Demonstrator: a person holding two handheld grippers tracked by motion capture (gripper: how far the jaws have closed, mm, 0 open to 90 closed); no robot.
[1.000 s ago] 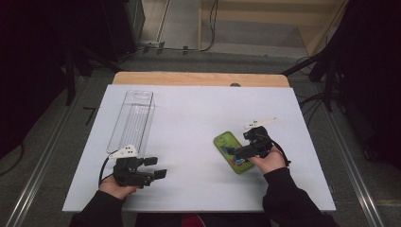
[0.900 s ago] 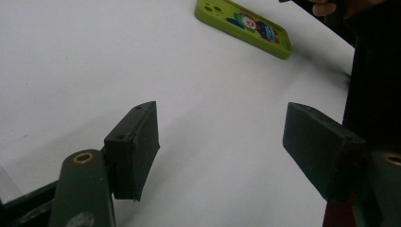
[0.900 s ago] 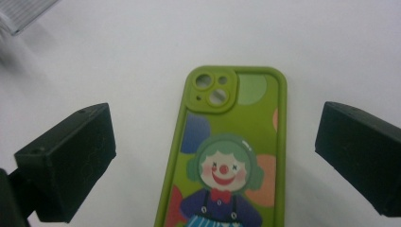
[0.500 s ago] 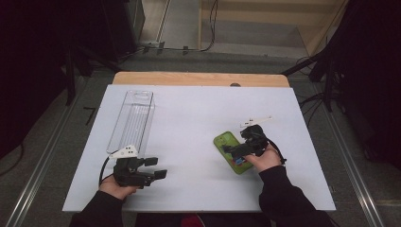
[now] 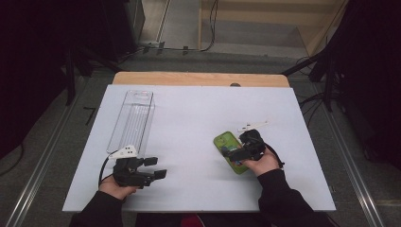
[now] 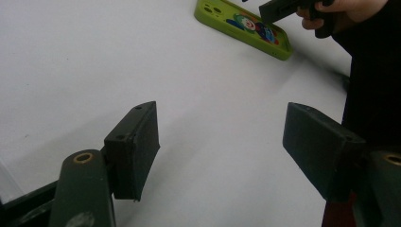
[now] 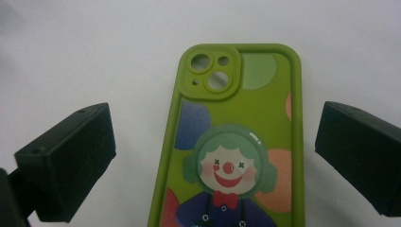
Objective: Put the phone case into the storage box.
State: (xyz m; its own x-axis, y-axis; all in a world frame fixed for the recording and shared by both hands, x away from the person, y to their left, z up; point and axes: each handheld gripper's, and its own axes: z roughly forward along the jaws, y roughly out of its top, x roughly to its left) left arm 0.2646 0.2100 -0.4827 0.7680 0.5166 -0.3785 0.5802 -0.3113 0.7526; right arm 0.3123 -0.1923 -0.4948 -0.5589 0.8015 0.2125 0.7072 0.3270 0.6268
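A green phone case (image 5: 222, 141) printed with a clown lies flat on the white table (image 5: 198, 113), right of centre. My right gripper (image 5: 231, 153) hovers over its near end, pointing left. In the right gripper view the case (image 7: 236, 142) lies camera cutouts far, between the wide jaws of the right gripper (image 7: 215, 146), and neither pad touches it. My left gripper (image 5: 156, 168) rests near the front left edge, open, with bare table between its pads (image 6: 137, 142). From there the case (image 6: 241, 26) and the right gripper (image 6: 283, 7) show farther off.
A clear plastic box (image 5: 132, 118) stands on the left of the table, just beyond my left gripper. A wooden strip (image 5: 198, 78) runs along the table's far edge. Dark floor, rails and cables surround the table.
My right gripper has shifted slightly left and nearer, further over the phone case. The left gripper has stayed where it was.
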